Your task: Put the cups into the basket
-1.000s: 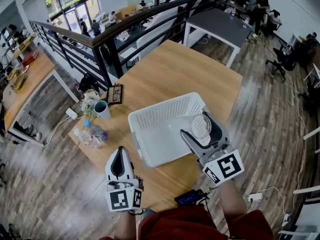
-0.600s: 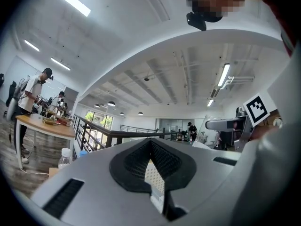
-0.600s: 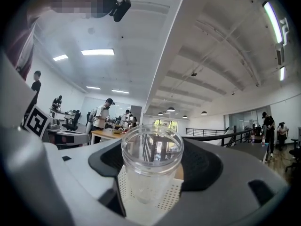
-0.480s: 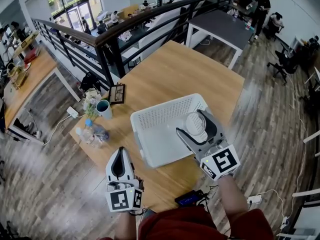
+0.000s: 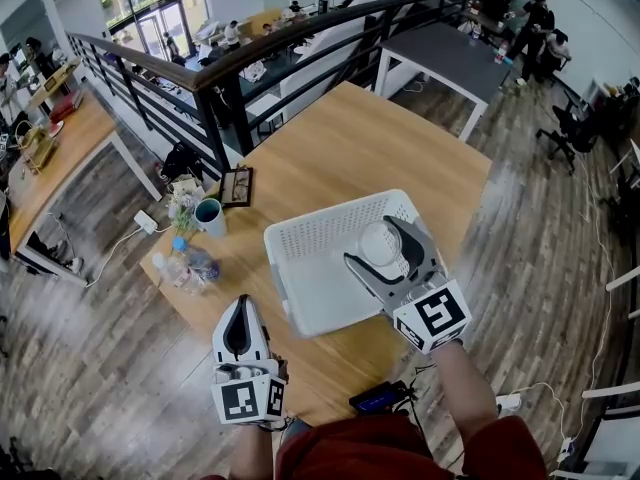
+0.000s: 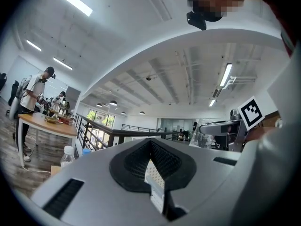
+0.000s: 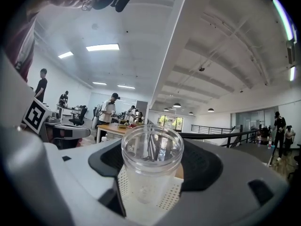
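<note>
One clear cup point(image 7: 151, 173) is pinched between the jaws of the right gripper point(image 5: 381, 249), roughly upright and directly above the floor of the white basket point(image 5: 320, 230), so lowering it looks like all that remains. Left of the basket a second cup point(image 5: 207, 217) stands on the table point(image 5: 350, 138), nearer the left gripper point(image 5: 239, 330), whose jaws are pressed together and empty. No label is readable.

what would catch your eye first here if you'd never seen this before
The clear cup clamped in the right gripper, held over the white basket on the wooden table. After that, the left gripper, shut and empty, at the table's near edge.
</note>
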Available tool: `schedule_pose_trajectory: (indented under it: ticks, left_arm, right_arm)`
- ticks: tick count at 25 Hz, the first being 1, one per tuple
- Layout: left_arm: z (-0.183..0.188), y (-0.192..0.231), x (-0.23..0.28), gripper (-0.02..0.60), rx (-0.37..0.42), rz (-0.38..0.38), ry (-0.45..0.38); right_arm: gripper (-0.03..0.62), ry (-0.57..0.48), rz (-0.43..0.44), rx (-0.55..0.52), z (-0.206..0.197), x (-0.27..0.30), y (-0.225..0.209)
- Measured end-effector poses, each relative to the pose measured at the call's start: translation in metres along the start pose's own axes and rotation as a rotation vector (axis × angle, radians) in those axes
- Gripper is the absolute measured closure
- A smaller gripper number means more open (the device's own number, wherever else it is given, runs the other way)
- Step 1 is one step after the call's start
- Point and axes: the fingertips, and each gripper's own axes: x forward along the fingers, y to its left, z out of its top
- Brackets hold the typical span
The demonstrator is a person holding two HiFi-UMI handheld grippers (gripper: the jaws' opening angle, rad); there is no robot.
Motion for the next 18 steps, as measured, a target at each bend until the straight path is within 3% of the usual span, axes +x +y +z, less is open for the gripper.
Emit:
schedule_pose_trajectory:
  ticks: [18]
  left_arm:
    - [-0.003, 0.006, -0.002, 0.581, -0.008, 0.02, 0.008]
  right_arm:
    - [0.241, 0.075, 0.089, -0.01, -0.018, 0.034, 0.01]
